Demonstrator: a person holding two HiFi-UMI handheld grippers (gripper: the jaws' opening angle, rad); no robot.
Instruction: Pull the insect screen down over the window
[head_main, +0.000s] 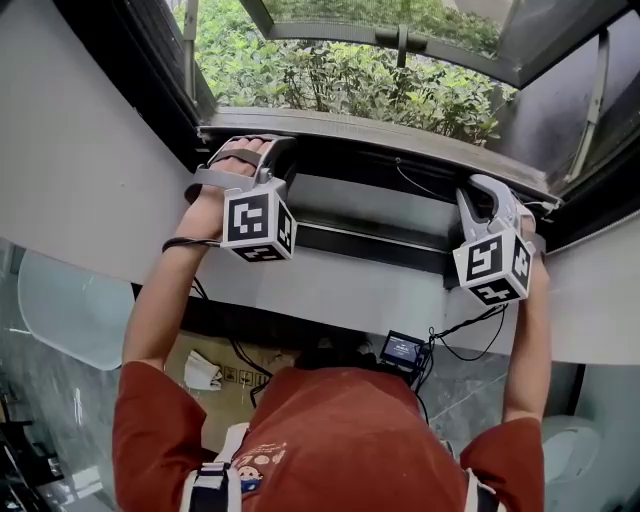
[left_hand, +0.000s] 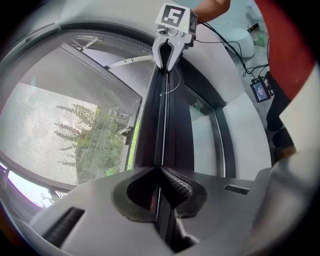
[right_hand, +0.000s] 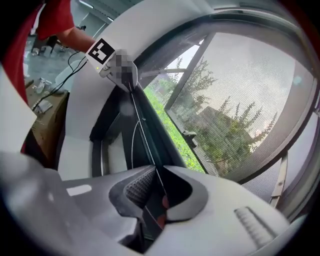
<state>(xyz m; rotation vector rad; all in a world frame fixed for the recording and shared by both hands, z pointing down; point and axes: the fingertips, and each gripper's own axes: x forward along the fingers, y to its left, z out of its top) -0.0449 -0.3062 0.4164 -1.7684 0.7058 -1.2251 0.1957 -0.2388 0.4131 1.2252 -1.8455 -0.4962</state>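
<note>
Head view:
- Bar: the screen's bottom bar (head_main: 380, 128) lies across the lower part of the window, just above the dark frame (head_main: 370, 245), with greenery beyond.
- Left tool (head_main: 262, 150): set on the bar near its left end.
- Right tool (head_main: 482, 190): set on the bar near its right end, well apart from the other.

Left gripper view:
- Left tool (left_hand: 159, 170): pressed together on the bar's (left_hand: 162, 130) thin lip, pinching it.
- Mesh (left_hand: 75, 125): stretched over the opening, to the left of the bar.

Right gripper view:
- Right tool (right_hand: 156, 171): tips slightly spread with the lip of the bar (right_hand: 142, 130) between them. The pads do not look to be pressing it.
- Mesh (right_hand: 240, 110): taut over the opening on the right.

Risks:
- Slip: the loose right tool could slide off the thin lip under a pull.
- Tilt: if only the left end is held, the bar may go down crooked and jam in its side tracks.
- Spring-back: probably the bar rides up if both let go before it catches.
</note>
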